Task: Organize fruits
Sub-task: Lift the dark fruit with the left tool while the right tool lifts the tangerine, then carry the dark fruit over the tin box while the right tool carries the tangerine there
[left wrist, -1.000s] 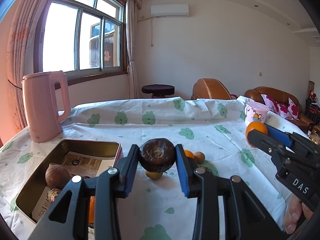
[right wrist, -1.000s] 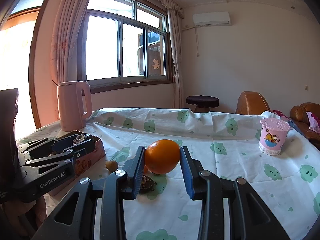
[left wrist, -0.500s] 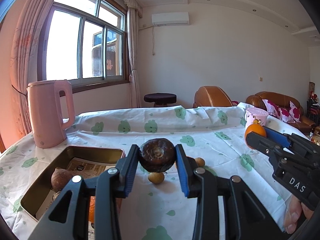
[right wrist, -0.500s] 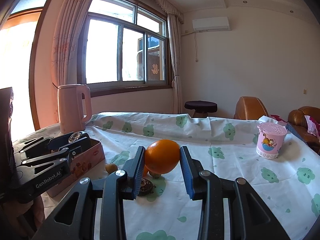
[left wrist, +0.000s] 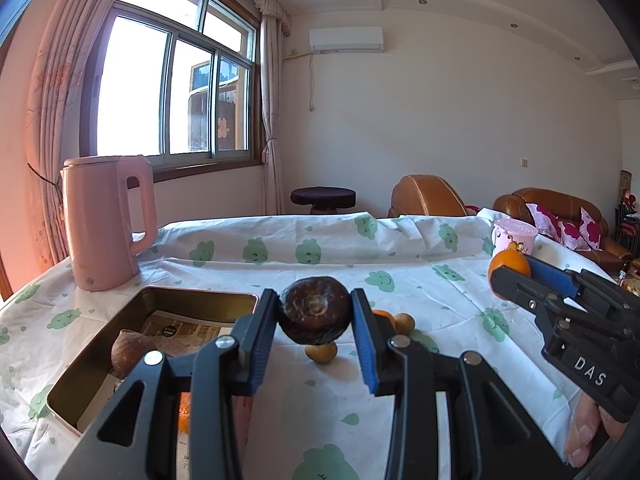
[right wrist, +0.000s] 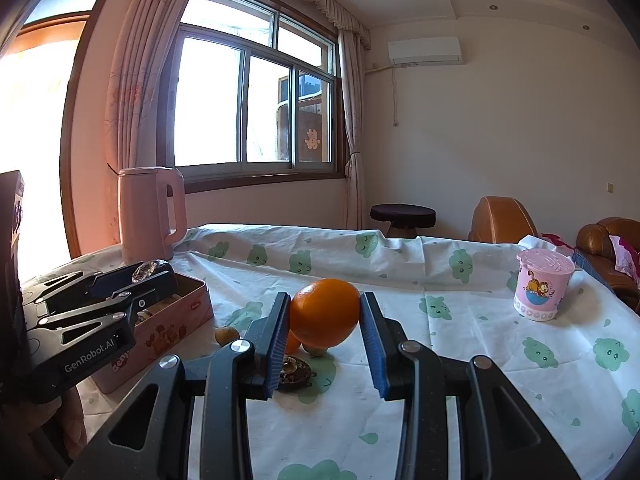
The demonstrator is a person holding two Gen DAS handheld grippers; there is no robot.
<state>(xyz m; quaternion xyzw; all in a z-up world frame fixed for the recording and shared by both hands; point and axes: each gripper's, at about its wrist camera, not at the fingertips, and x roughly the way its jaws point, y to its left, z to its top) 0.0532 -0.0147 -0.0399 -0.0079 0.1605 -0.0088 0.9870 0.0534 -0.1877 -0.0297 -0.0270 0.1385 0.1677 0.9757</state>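
Both grippers are loaded up here. The left gripper (left wrist: 314, 320) is pinching a dark brown round fruit (left wrist: 315, 309) between its blue pads, held up above the tablecloth (left wrist: 400, 280) just right of the open metal tin (left wrist: 192, 300). Inside that tin there's a brown roundish fruit (left wrist: 130, 352) sitting on some printed paper near the left side. The right gripper (right wrist: 325, 322) is clamped on an orange (right wrist: 325, 313), also held clear of the table, over toward the right. Down on the cloth between the two there are a few little yellowish-brown fruits (left wrist: 320, 352), plus a smaller orange fruit (right wrist: 292, 342) and a dark flattish fruit (right wrist: 294, 372) closer in. A pink kettle (left wrist: 106, 220) stands at the far left behind the tin, and a pink cartoon cup (right wrist: 542, 284) sits far right, well apart from everything. A thumb (left wrist: 582, 428) shows under the right gripper's handle.
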